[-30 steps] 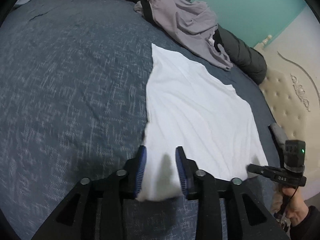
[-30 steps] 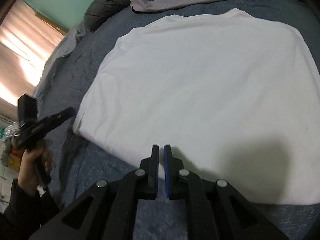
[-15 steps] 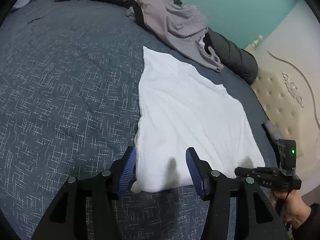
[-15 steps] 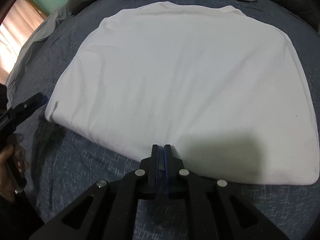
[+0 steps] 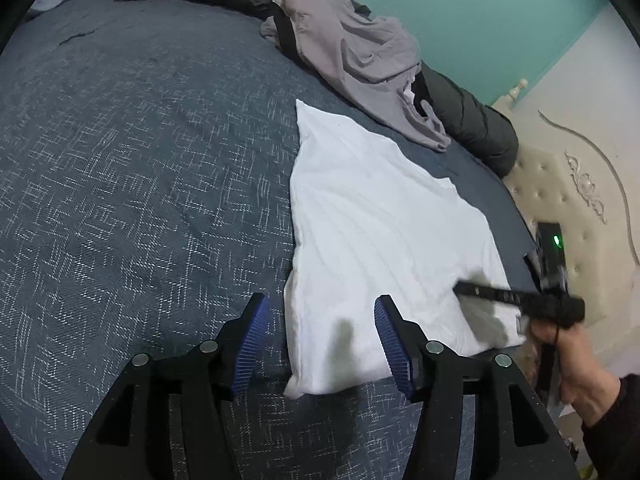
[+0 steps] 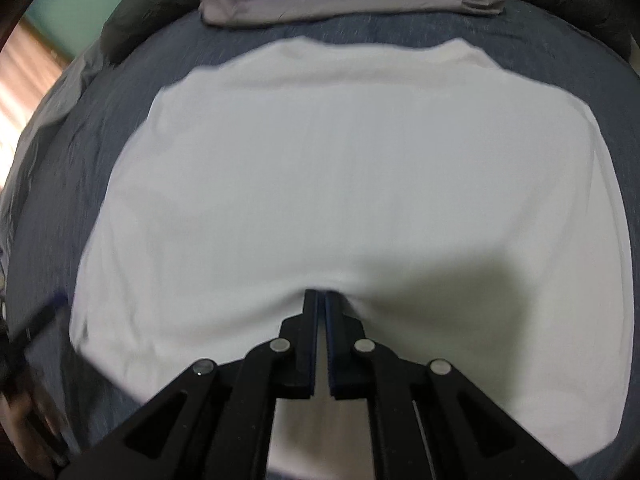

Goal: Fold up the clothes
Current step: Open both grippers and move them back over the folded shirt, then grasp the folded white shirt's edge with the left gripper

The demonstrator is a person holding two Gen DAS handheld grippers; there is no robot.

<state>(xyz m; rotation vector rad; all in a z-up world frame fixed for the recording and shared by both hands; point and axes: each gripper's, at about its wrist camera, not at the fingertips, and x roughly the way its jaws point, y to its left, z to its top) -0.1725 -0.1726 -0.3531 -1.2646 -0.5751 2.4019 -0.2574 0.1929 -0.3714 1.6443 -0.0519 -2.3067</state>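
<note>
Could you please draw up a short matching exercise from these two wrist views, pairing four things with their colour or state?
Things:
1. white shirt
2. grey garment
3. left gripper
4. right gripper

States:
A. shut, tips pressed onto white cloth
B. crumpled in a heap at the far side of the bed
C. open, straddling a near corner
D. spread flat on the blue bedcover

Pairs: 1-D, 2-B, 3-C, 4-A

Motion blur smears the right hand-held gripper (image 5: 520,298) and the shirt's far edge (image 6: 360,46).
</note>
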